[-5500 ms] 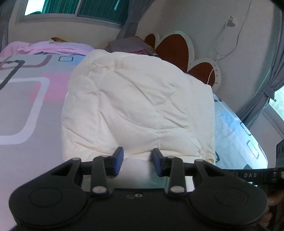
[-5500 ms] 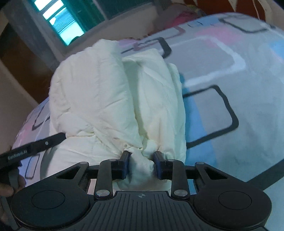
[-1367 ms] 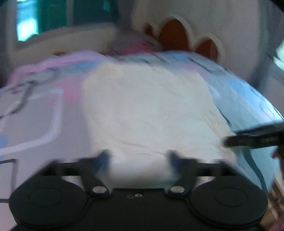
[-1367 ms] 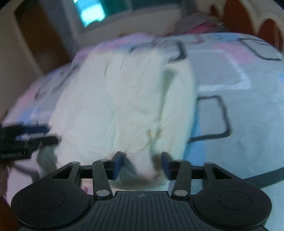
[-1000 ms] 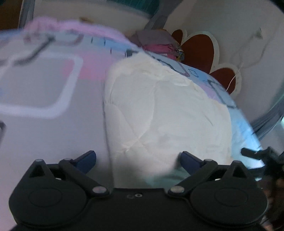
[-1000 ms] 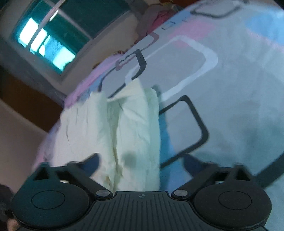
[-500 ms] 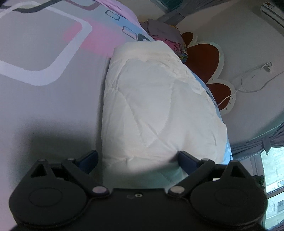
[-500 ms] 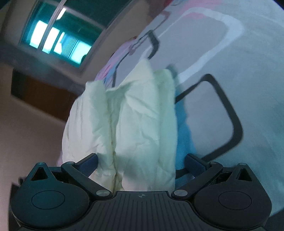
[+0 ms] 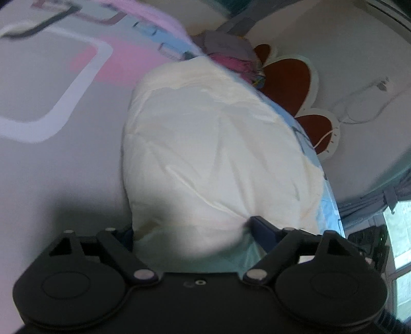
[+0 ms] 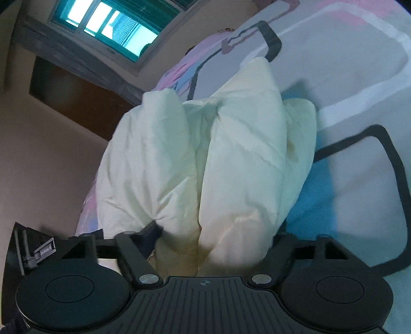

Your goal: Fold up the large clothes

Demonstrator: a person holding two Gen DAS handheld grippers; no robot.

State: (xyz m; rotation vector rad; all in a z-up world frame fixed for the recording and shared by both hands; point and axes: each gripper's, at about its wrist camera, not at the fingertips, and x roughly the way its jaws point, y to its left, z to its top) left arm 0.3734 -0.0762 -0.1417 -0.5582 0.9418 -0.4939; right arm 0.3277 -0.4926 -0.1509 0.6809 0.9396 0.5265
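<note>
Since 5.5 s ago, both sets of my fingers have released their pinch on the cream quilted garment (image 9: 218,154) and spread wide; since 0.5 s ago both have advanced so that the folded bundle now fills the gap between the fingers in each view.

Left gripper (image 9: 191,231): the fingers are spread wide. The right finger (image 9: 262,227) presses against the near edge of the garment at 4 o'clock of the bundle. The left finger tip is mostly hidden behind the fabric at 7 o'clock. The fabric lies between the fingers, and they are not pinched on it.

Right gripper (image 10: 215,239): the fingers are spread wide. The left finger (image 10: 151,232) touches the near fold at 7 o'clock. The right finger tip is hidden behind the bundle at 5 o'clock. In this view the garment (image 10: 231,164) shows as several stacked puffy layers, seen end-on.

Garment position: it lies folded on the bed (image 9: 51,154), on a sheet printed with grey, pink and blue rounded rectangles. In the left wrist view a petal-shaped headboard (image 9: 290,77) stands at 1 o'clock of the bundle, with a pile of grey and pink cloth (image 9: 226,51) at 12 o'clock. In the right wrist view a window (image 10: 115,23) lies at 11 o'clock.
</note>
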